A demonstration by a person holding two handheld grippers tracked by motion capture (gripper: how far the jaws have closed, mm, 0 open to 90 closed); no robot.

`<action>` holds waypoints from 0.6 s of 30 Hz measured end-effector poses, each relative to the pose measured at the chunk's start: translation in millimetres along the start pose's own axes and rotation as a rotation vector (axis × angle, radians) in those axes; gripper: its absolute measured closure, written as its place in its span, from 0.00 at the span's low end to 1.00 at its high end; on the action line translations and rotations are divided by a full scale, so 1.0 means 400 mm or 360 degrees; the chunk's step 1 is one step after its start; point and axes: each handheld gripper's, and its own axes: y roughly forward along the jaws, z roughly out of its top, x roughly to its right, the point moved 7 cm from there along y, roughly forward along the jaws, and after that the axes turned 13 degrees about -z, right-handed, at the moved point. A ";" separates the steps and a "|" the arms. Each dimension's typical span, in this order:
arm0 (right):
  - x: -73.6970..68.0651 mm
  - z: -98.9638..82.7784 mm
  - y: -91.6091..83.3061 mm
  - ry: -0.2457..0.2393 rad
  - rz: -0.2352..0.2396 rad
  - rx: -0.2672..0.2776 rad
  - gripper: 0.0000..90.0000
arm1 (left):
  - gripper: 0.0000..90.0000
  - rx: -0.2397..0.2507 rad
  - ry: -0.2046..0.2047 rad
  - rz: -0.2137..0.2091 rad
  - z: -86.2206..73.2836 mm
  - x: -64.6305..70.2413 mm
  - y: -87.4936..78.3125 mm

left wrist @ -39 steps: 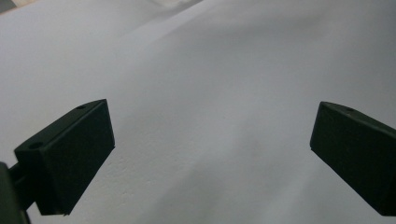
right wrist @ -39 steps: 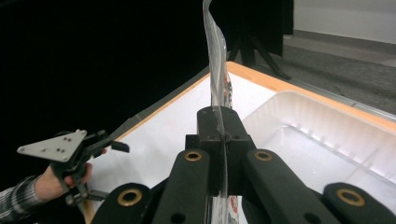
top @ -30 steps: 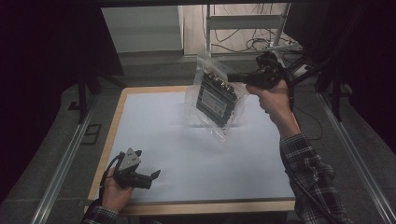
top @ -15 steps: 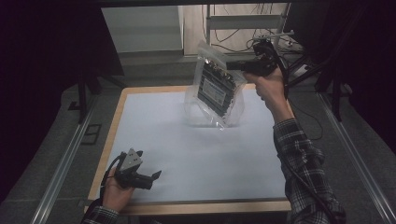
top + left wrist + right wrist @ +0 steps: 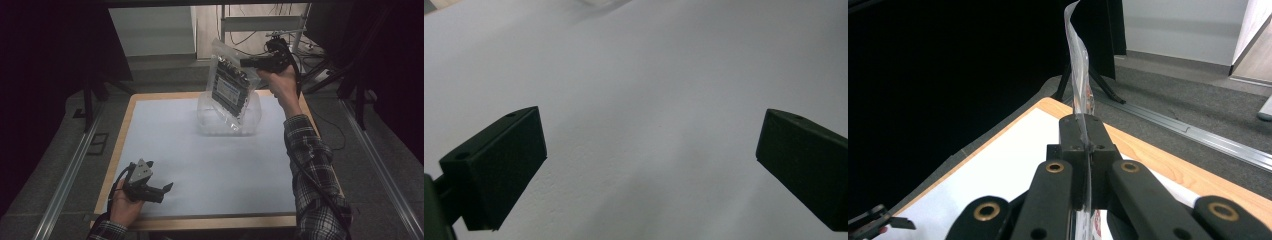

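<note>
High view: in the upper middle of the frame the right tool (image 5: 248, 62) pinches the top edge of a clear plastic bag (image 5: 231, 90) with a dark flat item inside, hanging it tilted above a clear plastic container (image 5: 252, 120) at the far end of the tabletop (image 5: 210, 165). The step in hand looks like carrying the bag to the container; the next move would call for lowering it squarely inside the rim before letting go. A pale label shows on the dark item, too small to read. At lower left, the left tool (image 5: 162, 191) rests near the tabletop's front edge, its jaws apart and empty.

Left gripper view: the two jaws stand wide over the bare white tabletop (image 5: 649, 100).

Right gripper view: the jaws are clamped on the bag's thin edge (image 5: 1079, 75), which rises up the middle; reddish print shows on it, unreadable.
</note>
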 end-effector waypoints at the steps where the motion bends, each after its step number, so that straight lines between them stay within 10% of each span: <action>1: 0.004 0.000 0.007 -0.0001 -0.0003 -0.0002 0.99 | 0.00 0.0001 -0.0004 0.0000 0.000 0.000 0.000; 18: 0.019 -0.012 0.104 -0.0075 -0.0051 -0.0034 0.99 | 0.00 -0.0010 0.0000 -0.0003 -0.002 -0.003 -0.001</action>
